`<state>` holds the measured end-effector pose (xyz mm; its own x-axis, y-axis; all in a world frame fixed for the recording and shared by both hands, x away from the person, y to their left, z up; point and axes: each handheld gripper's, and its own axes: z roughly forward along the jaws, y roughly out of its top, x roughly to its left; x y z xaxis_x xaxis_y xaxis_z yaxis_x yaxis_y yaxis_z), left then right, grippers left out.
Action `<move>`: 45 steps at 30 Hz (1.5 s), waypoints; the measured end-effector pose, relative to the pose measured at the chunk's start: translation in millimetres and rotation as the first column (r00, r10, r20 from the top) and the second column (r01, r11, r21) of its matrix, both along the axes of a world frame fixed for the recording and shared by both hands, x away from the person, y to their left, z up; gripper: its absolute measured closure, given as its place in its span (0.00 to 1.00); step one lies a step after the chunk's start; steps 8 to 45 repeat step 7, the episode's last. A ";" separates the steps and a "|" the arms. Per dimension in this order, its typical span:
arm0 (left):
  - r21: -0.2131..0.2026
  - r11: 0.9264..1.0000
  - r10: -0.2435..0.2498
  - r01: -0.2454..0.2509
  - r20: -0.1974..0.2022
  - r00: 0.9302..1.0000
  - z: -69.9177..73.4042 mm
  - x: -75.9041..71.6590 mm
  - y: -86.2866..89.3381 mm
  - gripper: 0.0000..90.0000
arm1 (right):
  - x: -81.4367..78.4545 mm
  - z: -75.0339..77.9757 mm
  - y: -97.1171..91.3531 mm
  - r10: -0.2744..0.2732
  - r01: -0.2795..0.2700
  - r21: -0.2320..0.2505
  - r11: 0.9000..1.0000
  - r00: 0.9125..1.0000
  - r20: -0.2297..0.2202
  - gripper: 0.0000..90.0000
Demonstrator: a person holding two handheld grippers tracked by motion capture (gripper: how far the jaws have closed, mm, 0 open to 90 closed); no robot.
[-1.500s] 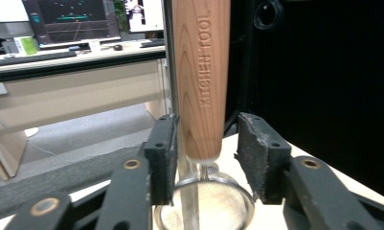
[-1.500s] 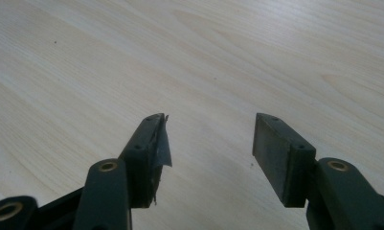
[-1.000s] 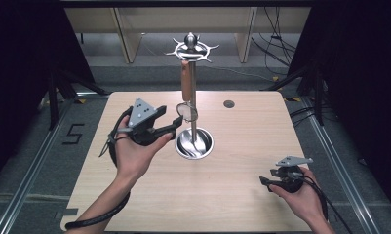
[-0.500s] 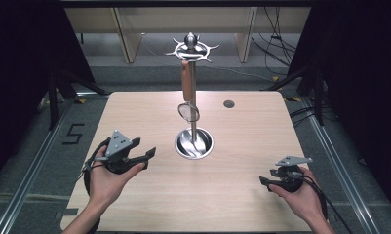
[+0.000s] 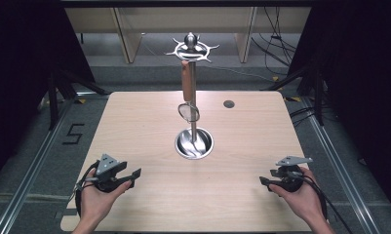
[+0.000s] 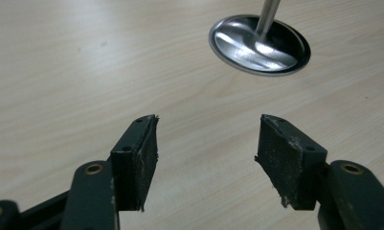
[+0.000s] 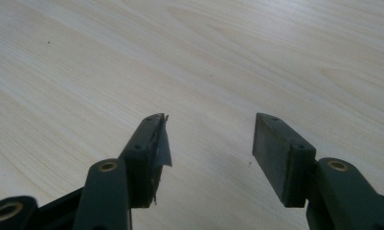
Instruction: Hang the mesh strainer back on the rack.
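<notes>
A metal stand [image 5: 193, 78] with a round shiny base [image 5: 194, 143] rises from the middle of the wooden table [image 5: 242, 131]; a utensil with a wooden handle [image 5: 186, 80] and a small round head [image 5: 187, 111] hangs from its top hooks. My left gripper [image 5: 129, 176] rests open near the front left of the table, held by a hand; its jaws are wide apart over bare wood [image 6: 206, 139], with the stand's base [image 6: 259, 44] ahead. At the front right my right gripper [image 5: 264, 181] is open too, nothing between its jaws [image 7: 208, 139].
A small dark round hole [image 5: 228, 104] sits in the table's far right part. Beyond the table stand wooden furniture legs and cables on the floor. A floor mark "5" [image 5: 72, 133] lies left of the table.
My left gripper has drawn back from beside the stand to the front left of the table and come down low. The right gripper has stayed put.
</notes>
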<state>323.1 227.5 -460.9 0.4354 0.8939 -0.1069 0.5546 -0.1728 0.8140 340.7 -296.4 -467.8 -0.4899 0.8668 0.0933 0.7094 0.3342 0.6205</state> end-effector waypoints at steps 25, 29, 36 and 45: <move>-0.009 1.000 0.026 -0.026 0.006 1.000 -1.0 0.0 5.0 0.42 | 2.5 -0.8 -3.6 0.022 -0.021 -0.007 1.000 0.998 0.054 0.51; -0.009 1.000 0.026 -0.026 0.006 1.000 -1.0 0.0 5.0 0.42 | 2.5 -0.8 -3.6 0.022 -0.021 -0.007 1.000 0.998 0.054 0.51; -0.009 1.000 0.026 -0.026 0.006 1.000 -1.0 0.0 5.0 0.42 | 2.5 -0.8 -3.6 0.022 -0.021 -0.007 1.000 0.998 0.054 0.51; -0.009 1.000 0.026 -0.026 0.006 1.000 -1.0 0.0 5.0 0.42 | 2.5 -0.8 -3.6 0.022 -0.021 -0.007 1.000 0.998 0.054 0.51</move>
